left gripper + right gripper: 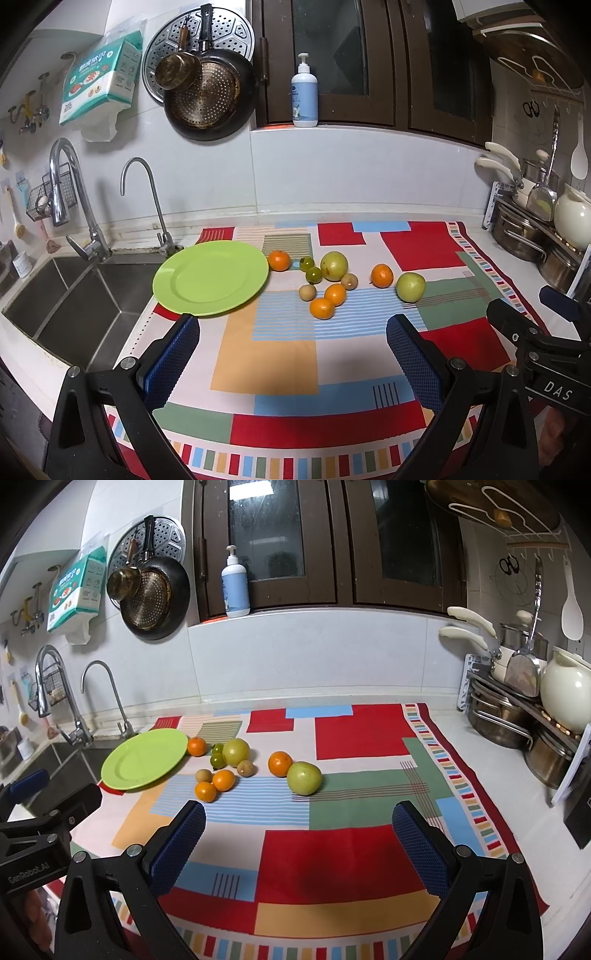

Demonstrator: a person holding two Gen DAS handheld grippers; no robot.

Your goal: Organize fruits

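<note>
An empty green plate (210, 282) (146, 757) lies on the patterned cloth (280, 369) (332, 860) beside the sink. To its right lie several fruits: oranges (279, 260) (280, 763), two large green fruits (410, 287) (304, 777), small green ones (314, 274) (218, 761) and small brown ones (307, 292) (245, 767). My left gripper (291, 328) is open and empty above the cloth, short of the fruits. My right gripper (299, 816) is open and empty, just in front of the nearest large green fruit.
A steel sink (74, 295) with two taps (70, 199) sits left of the cloth. Pots and a white kettle (565, 694) stand on a rack at the right. A soap bottle (304, 96) stands on the window sill. Pans hang on the wall (207, 92).
</note>
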